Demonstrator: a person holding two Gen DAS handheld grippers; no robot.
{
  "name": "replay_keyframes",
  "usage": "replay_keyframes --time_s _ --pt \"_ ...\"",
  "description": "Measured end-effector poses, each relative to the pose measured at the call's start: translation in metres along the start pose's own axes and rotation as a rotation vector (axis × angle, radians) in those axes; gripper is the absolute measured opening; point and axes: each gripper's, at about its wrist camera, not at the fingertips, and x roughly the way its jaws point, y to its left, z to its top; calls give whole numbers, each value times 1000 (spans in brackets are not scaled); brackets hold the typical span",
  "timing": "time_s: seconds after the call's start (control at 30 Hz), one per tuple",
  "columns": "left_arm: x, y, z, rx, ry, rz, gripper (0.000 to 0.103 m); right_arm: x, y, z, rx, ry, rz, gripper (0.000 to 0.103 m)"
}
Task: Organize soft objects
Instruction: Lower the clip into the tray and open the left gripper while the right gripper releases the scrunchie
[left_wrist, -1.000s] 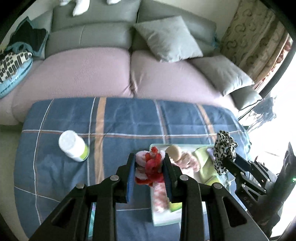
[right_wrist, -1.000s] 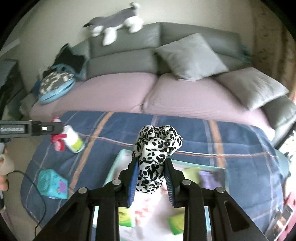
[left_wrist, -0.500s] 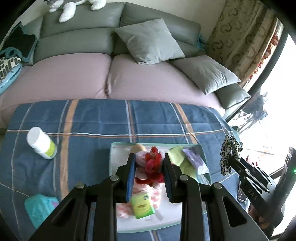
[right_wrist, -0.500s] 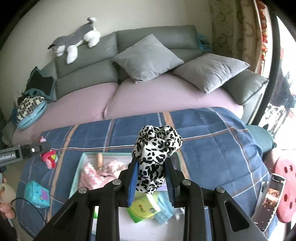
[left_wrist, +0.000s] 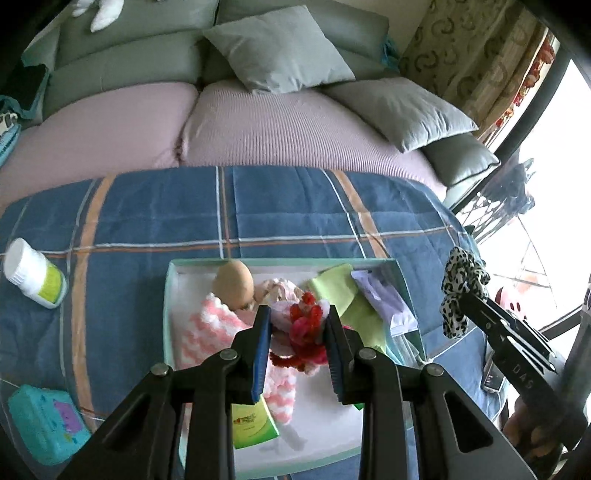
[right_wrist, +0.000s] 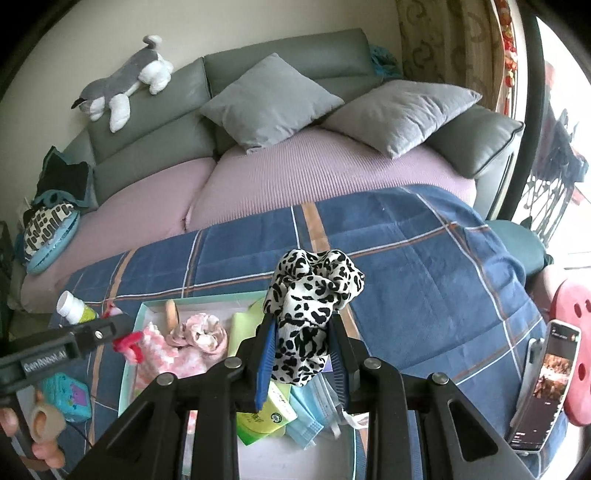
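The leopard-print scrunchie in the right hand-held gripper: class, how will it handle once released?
The leopard-print scrunchie bunches and droops around the right hand-held gripper, so it is probably floppy and light. Ruffled fabric suggests it would likely land without rolling.

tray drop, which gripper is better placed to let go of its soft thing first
Left. The left gripper holds the red scrunchie directly above the tray; the right gripper's leopard scrunchie hangs beyond its edge.

Home living room: grey sofa (right_wrist: 280, 55) with cushions (right_wrist: 269, 99), plush dog (right_wrist: 122, 86) on its backrest, patterned curtain (left_wrist: 476, 70), plaid blanket (left_wrist: 258, 206).
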Motion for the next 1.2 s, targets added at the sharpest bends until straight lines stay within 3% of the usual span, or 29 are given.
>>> replay_keyframes --time_s 0.7,1.2 --pt "34 17 -18 -24 74 22 29 49 54 -14 -108 124 66 30" --pt "53 20 -25 -34 128 7 29 66 59 -15 -110 192 57 30"
